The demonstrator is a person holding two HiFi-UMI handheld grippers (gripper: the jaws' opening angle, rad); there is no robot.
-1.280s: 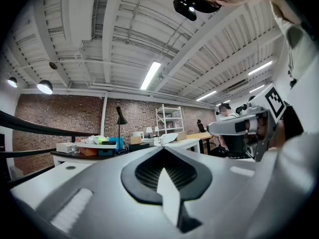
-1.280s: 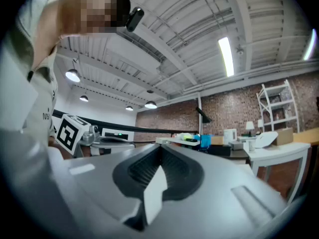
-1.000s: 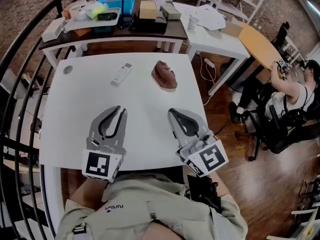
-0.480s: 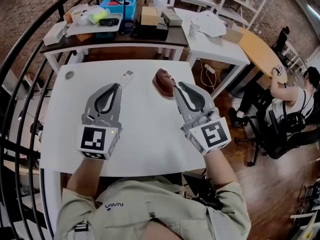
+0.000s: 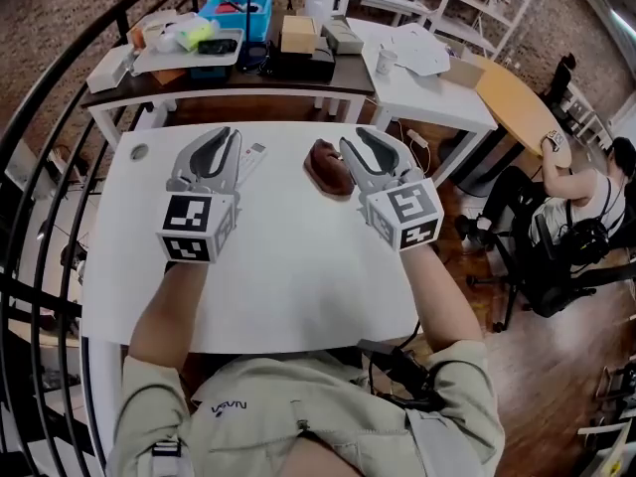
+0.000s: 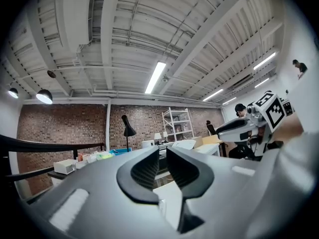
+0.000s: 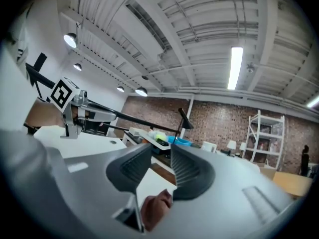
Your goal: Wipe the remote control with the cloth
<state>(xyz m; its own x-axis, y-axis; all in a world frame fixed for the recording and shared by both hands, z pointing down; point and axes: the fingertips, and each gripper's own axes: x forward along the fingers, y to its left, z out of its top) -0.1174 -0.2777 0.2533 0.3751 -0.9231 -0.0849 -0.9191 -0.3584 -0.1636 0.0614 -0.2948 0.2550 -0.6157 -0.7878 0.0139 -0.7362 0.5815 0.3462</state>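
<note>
Head view shows the wiping not yet begun: the remote control (image 5: 255,153) lies on the far left part of the white table (image 5: 298,266), its near end hidden behind the left gripper (image 5: 231,137). The cloth (image 5: 326,167), a crumpled reddish-brown lump, sits to its right, apart from it and touching neither gripper. Nothing has been picked up.

The left gripper view shows the left gripper's jaws drawn almost together, with only a thin slit between the ribbed pads and nothing in it. It hangs just over the remote's near end, but no view shows whether it touches. The right gripper (image 5: 354,140) is just to the right of the cloth. In the right gripper view its jaws stand partly apart and have just been opening. The gap between them is empty, and the cloth shows low in that view, below the jaws rather than between the pads.

As I judge it, the whole job is left: taking the cloth in the right gripper, steadying the remote with the left, then rubbing the cloth over the remote's face.

Count: one remote control, one cloth, two grippers, one white table under them
</note>
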